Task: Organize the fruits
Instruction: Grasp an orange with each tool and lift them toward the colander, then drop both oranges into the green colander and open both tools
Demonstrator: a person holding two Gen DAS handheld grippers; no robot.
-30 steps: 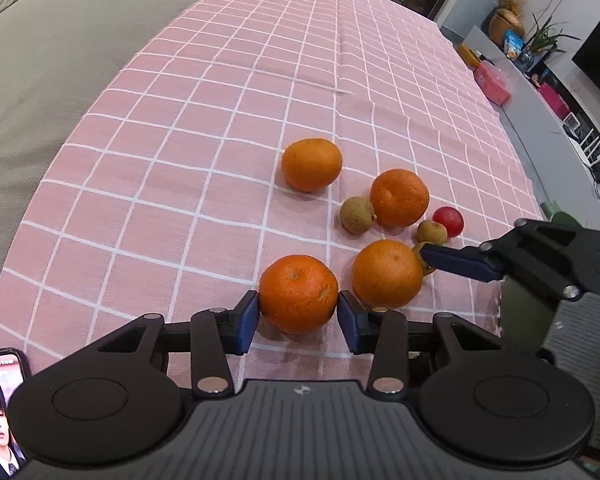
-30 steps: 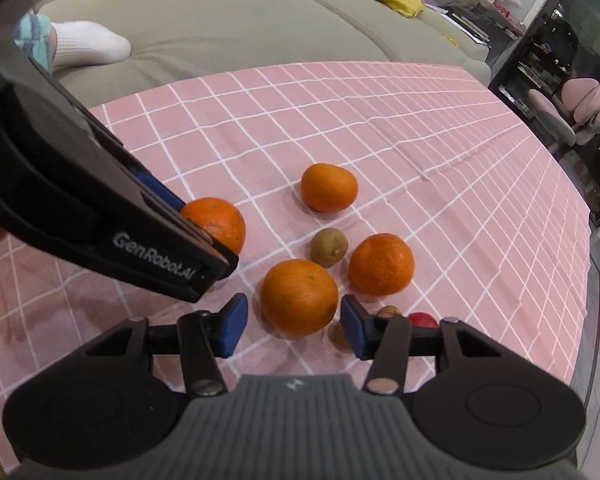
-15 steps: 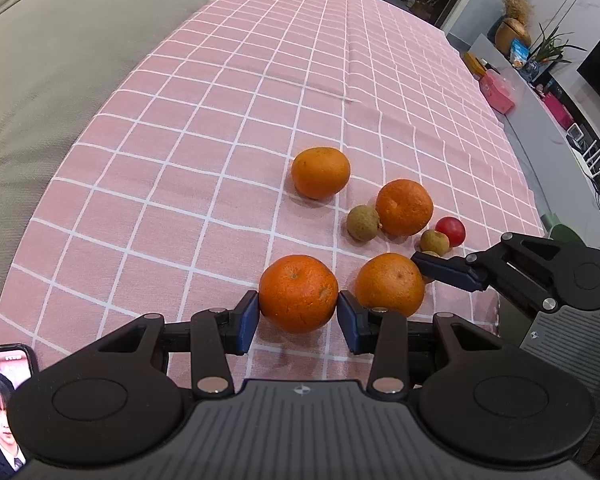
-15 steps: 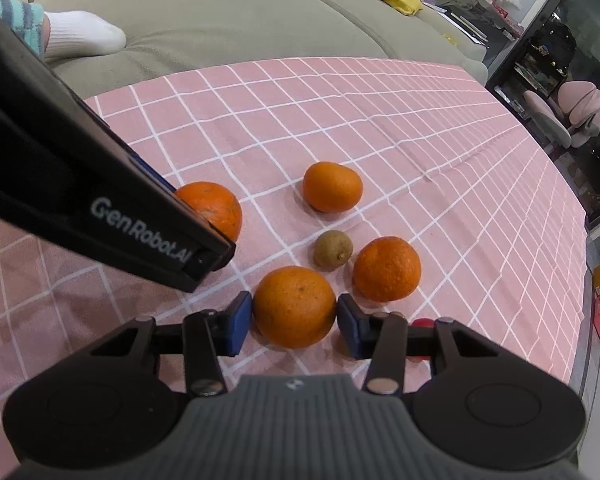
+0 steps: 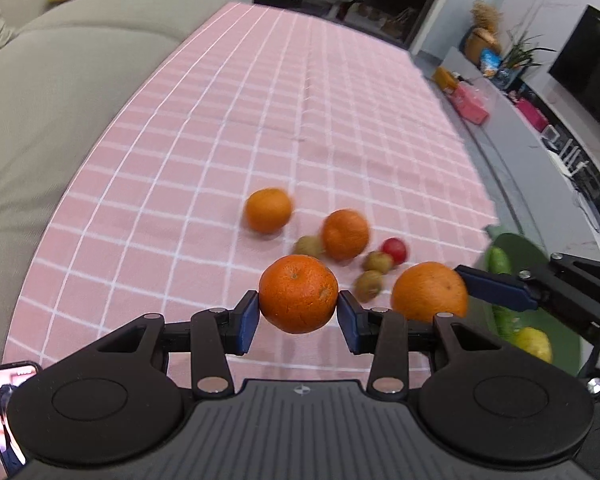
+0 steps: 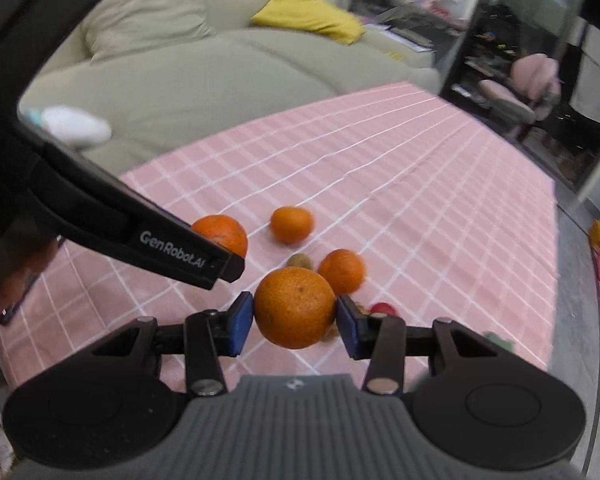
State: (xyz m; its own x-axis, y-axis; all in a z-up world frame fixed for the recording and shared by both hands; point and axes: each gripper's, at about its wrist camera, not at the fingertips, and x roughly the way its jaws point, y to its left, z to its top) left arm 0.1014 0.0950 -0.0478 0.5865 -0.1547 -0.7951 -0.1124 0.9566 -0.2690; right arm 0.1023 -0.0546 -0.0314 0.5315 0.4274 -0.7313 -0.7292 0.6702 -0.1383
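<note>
My left gripper (image 5: pixel 298 316) is shut on an orange (image 5: pixel 298 288), held above the pink checked cloth (image 5: pixel 220 140). The right gripper (image 6: pixel 295 320) is shut on a second orange (image 6: pixel 295 304), also off the cloth; in the left wrist view this orange (image 5: pixel 430 292) hangs at the right. Two more oranges (image 5: pixel 268 210) (image 5: pixel 345 234), three small brown fruits (image 5: pixel 309 246) and a red fruit (image 5: pixel 394 249) lie on the cloth beyond. In the right wrist view the left gripper's black finger (image 6: pixel 172 248) crosses in front of its orange (image 6: pixel 222 234).
A green plate (image 5: pixel 516 248) with a cucumber (image 5: pixel 498 260) and a lemon (image 5: pixel 534 344) sits off the cloth's right edge. A beige sofa (image 5: pixel 60 100) borders the left side, with a person's socked foot (image 6: pixel 74 126) on it. A phone (image 5: pixel 4 400) lies at the near left.
The right jaws closed onto their orange. Both grippers then rose, lifting their oranges off the cloth; the remaining fruit now looks farther away.
</note>
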